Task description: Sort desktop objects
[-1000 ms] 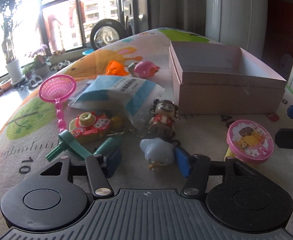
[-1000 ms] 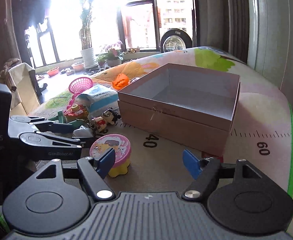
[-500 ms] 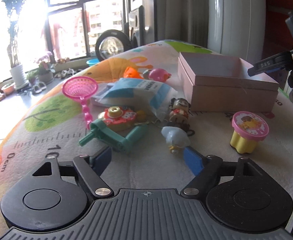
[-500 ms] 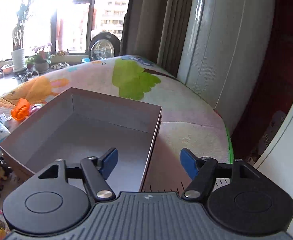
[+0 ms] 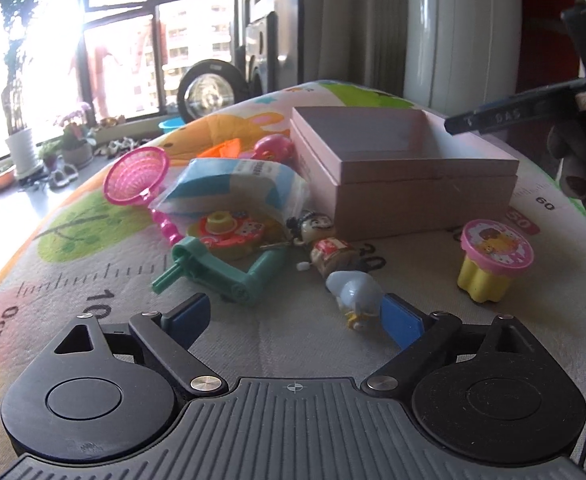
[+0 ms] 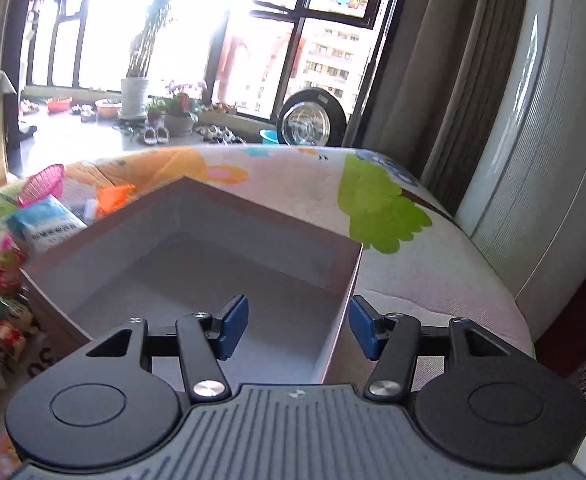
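Note:
My left gripper (image 5: 295, 316) hovers low over the play mat with its jaws opening and nothing between them. A pale blue toy (image 5: 357, 292) lies just beside its right finger. Beyond it lie a doll figure (image 5: 325, 248), a teal tool (image 5: 221, 268) and a yellow cup with a pink lid (image 5: 493, 256). The open pink box (image 5: 413, 184) stands behind them, empty. My right gripper (image 6: 299, 330) is over the box (image 6: 197, 264), straddling its right wall with jaws closing. The pads do not touch the wall.
A pink net scoop (image 5: 137, 176), a blue packet (image 5: 233, 184), a red toy camera (image 5: 229, 228), an orange toy (image 5: 225, 146) and a pink toy (image 5: 271, 146) crowd the mat left of the box. A gloved hand (image 5: 581, 176) shows at the right edge. The mat's edge curves off at right (image 6: 493, 280).
The left jaws spread wide and drew back, leaving the pale blue toy on the mat. The right gripper swung from the yellow cup to the box's right wall, its jaws narrowing.

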Motion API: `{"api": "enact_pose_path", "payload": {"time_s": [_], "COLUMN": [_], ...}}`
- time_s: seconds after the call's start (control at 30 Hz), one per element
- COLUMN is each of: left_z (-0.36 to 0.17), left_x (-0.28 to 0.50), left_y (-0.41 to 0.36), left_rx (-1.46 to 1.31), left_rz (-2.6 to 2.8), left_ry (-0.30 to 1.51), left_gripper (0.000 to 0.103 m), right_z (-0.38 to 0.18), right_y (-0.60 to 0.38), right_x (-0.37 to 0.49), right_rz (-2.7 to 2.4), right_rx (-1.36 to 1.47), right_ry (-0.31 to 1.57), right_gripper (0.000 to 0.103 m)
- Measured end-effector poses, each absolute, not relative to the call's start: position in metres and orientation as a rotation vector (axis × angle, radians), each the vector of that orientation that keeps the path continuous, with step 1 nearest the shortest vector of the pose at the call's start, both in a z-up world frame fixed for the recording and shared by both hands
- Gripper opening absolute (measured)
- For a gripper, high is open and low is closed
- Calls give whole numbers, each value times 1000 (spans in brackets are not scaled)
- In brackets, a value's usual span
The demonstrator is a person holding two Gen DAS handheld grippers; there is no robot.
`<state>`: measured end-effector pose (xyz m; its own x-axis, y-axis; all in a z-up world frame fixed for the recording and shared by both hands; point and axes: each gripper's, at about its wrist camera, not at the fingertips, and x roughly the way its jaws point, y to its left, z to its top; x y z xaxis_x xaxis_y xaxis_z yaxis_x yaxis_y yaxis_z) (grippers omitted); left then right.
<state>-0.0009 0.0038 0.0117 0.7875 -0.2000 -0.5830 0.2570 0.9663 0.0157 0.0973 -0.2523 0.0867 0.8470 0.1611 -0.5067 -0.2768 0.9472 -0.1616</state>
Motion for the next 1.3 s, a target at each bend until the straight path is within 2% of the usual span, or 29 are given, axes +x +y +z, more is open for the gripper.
{"api": "enact_pose_path", "payload": {"time_s": [0.07,0.13,0.2,0.23,0.27,0.33,0.5,0.57,0.6,0.67,0.73,0.87,1.3], "left_z": [13,13,12,10,8,7,9,10,11,13,15,12,11], "left_x": [1,6,12,14,14,8,-19,-28,-31,-34,-35,-31,-26], "left_y": [-9,-23,-34,-38,-39,-38,-19,-11,-8,-3,-2,-7,-1], "left_rx": [122,152,177,188,193,205,220,242,250,249,235,230,149], "left_rz": [-287,-287,-278,-277,-281,-292,-303,-277,-266,-260,-264,-257,-216], "left_ry": [612,614,619,628,637,647,669,678,679,678,678,694,730], "left_gripper": [93,88,72,56,44,40,41,44,46,61,65,65,68], "right_z": [98,102,100,98,94,86,64,59,58,56,52,47,44], "right_y": [-254,-252,-246,-243,-239,-229,-210,-208,-206,-203,-197,-192,-179], "right_x": [72,51,30,22,15,3,-3,0,2,6,9,5,-11], "right_rz": [299,353,380,394,407,424,440,454,461,471,475,506,520], "right_rx": [-178,-169,-180,-186,-200,-247,-330,-307,-301,-291,-281,-270,-406], "right_ry": [513,522,530,539,546,552,575,586,591,600,620,655,595], "right_gripper": [67,70,72,73,75,77,78,82,83,83,83,83,83]}}
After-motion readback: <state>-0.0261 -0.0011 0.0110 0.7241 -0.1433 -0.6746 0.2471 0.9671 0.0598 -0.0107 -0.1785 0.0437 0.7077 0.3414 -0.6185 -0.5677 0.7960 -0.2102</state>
